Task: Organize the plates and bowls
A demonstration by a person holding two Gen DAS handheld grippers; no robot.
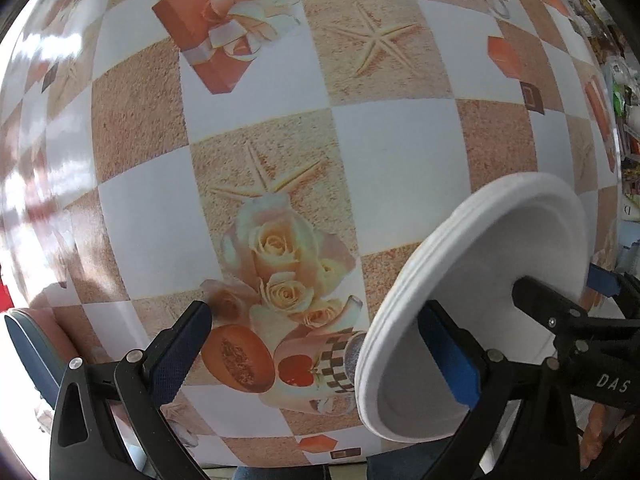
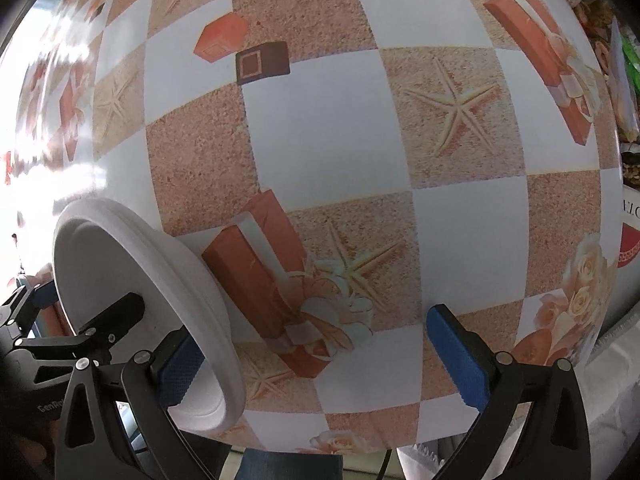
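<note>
A small stack of white plates stands on edge between my two grippers, above the patterned tablecloth. In the left wrist view my left gripper is wide open; its right finger lies against the hollow face of the stack, and a finger of the other gripper also reaches into that face. In the right wrist view the plates are at the lower left. My right gripper is wide open; its left finger touches the plates' back rim. Neither pair of jaws closes on the stack.
The tablecloth has beige and white squares with printed starfish, roses and gift boxes. A blue chair seat is at the left table edge. Cluttered shelves stand beyond the right edge. The near table edge is just below the grippers.
</note>
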